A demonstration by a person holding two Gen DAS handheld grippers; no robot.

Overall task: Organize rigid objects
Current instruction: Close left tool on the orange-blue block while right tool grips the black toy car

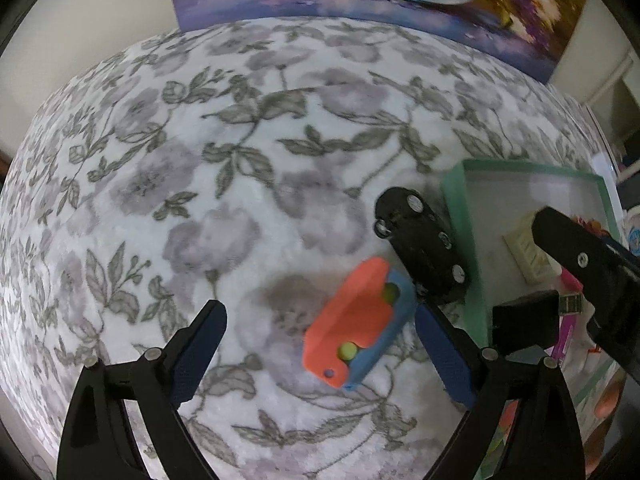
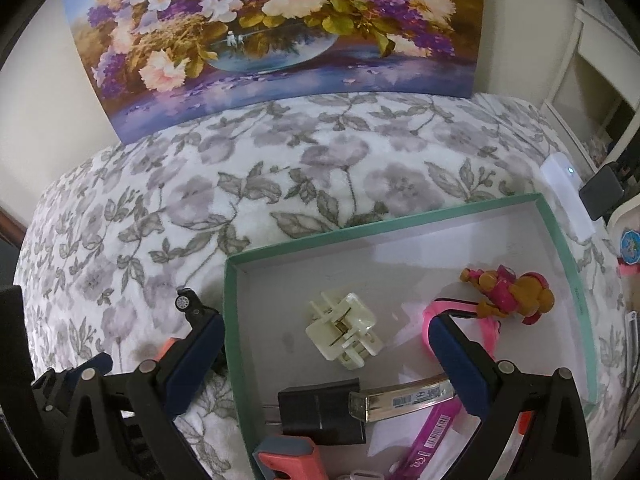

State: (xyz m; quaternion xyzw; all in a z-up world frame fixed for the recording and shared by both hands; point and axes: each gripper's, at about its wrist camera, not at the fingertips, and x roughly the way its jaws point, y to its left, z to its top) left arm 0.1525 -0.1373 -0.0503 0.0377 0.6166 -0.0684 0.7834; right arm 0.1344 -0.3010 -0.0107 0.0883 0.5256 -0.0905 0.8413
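An orange and blue plastic toy [image 1: 358,330] lies on the floral cloth between the open fingers of my left gripper [image 1: 320,354]. A black toy car [image 1: 420,240] lies just beyond it, beside the green box [image 1: 466,236]; its wheel shows in the right wrist view [image 2: 185,301]. My right gripper [image 2: 326,346] is open and empty over the green box's [image 2: 234,320] left part. In the box lie a cream plug adapter [image 2: 344,330], a black charger [image 2: 320,410], a metal clip [image 2: 400,398], a pink strap [image 2: 490,330] and a pink and orange figure [image 2: 512,290].
A flower painting [image 2: 260,40] leans on the wall behind the bed. A white device [image 2: 568,196] and a black block [image 2: 604,194] lie at the right edge. An orange and grey item [image 2: 288,458] sits at the box's near corner.
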